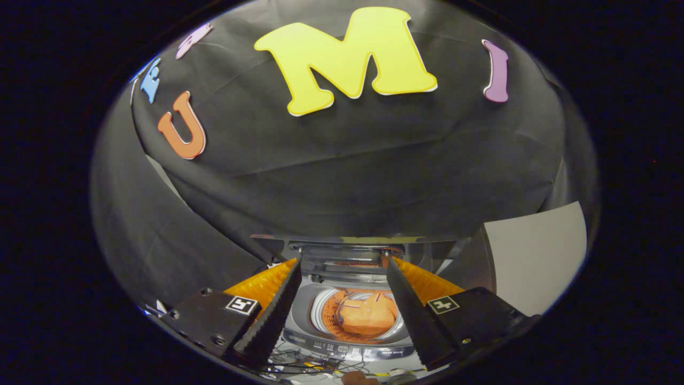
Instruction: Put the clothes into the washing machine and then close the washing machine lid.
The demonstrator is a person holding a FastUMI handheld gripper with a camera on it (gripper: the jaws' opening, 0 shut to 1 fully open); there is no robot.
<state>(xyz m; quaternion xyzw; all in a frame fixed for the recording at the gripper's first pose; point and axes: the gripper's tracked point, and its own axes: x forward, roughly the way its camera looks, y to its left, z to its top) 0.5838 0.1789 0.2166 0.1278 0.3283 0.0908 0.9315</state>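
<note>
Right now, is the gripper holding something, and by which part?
Nothing is held. The gripper is open, its fingers apart, and the orange clothes lie in the washing machine drum beyond them.

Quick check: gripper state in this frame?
Gripper: open, holding nothing; orange clothes lie in the washing machine drum, seen between its fingers.

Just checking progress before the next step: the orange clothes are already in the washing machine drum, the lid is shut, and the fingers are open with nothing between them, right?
Not quite: the lid is up, not shut. The gripper view shows it raised behind the drum, with the orange clothes lying inside the washing machine. The gripper has its fingers open, holding nothing.
</note>
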